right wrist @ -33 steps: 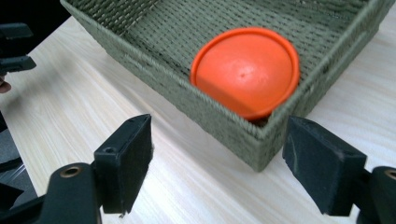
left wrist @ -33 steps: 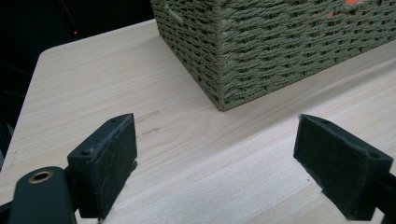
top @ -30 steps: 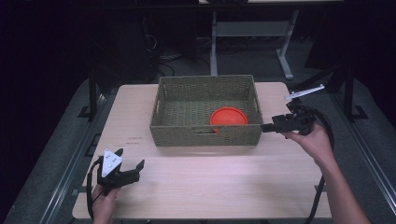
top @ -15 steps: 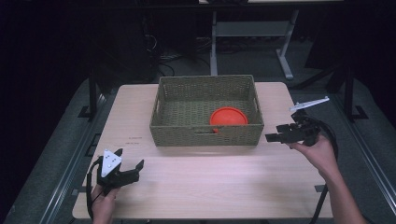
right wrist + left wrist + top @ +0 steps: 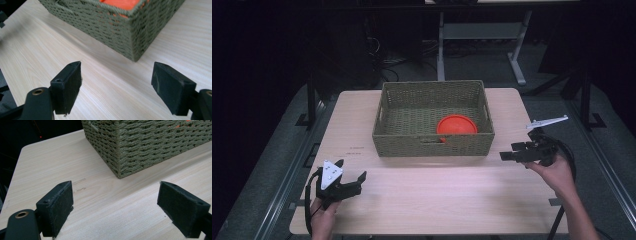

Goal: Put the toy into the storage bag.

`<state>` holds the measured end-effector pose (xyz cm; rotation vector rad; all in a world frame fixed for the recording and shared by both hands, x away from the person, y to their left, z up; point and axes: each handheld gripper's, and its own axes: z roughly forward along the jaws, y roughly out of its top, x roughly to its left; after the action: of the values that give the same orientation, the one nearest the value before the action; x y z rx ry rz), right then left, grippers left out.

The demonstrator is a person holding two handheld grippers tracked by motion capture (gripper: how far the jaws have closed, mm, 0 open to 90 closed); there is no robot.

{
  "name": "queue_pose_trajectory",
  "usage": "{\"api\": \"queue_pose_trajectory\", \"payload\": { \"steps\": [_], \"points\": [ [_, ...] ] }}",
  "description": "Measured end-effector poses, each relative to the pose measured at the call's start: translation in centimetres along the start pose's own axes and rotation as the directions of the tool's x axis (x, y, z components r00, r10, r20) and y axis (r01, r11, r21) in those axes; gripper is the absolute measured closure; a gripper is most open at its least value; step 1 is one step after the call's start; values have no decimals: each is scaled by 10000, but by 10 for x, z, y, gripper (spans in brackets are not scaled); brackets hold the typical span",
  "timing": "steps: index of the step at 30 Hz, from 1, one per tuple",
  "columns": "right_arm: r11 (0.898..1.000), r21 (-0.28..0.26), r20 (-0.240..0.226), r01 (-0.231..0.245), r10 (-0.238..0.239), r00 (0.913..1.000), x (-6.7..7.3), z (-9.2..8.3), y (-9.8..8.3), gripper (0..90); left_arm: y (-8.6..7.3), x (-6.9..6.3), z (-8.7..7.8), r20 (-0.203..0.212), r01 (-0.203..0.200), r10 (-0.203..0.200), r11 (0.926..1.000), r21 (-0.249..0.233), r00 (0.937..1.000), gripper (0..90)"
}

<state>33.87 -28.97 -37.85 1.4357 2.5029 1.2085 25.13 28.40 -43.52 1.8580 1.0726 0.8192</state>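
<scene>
Holding both claws open, empty: left claw (image 5: 348, 181) near surface's (image 5: 437, 200) front-left corner, right claw (image 5: 512, 152) by right edge, just off basket's (image 5: 432, 145) corner w/ orange dish (image 5: 456, 124) inside.

Left claw (image 5: 351, 179) low at near left, jaws wide apart, right claw (image 5: 507, 154) raised at right, jaws spread

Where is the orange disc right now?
In the high view, the orange disc lies inside the basket, in its front-right corner, nearer the right gripper.
</scene>
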Motion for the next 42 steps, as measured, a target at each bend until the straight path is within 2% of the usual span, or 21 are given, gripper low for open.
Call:
{"api": "queue_pose_trajectory", "payload": {
  "steps": [15, 19, 34, 36, 39, 42],
  "points": [
    [9995, 217, 70, -248, 247, 9997, -8, 6, -26, 219, 0, -1, 1, 36, -82, 82, 9999, 61, 10000, 128],
    [9990, 146, 27, -423, 422, 9991, -10, 6, -36, 219, 0, 0, 2, 39, -66, 66, 10000, 23, 10000, 128],
    [9985, -73, 10, -537, 537, 9986, -12, 6, -77, 220, 0, -1, 3, 58, -54, 54, 10000, 18, 10000, 128],
    [9983, 19, 75, -582, 582, 9983, -12, 7, -81, 219, 0, 0, 3, 41, -65, 65, 10000, 41, 10000, 128],
    [9993, 30, 289, -378, 377, 9989, -7, 7, -85, 219, 0, -1, 2, 41, -52, 52, 10000, 30, 10000, 128],
    [9999, -11, 548, -153, 154, 9984, 4, 5, -89, 214, -1, -1, 2, 32, -62, 61, 10000, 50, 10000, 128]
  ]
}}
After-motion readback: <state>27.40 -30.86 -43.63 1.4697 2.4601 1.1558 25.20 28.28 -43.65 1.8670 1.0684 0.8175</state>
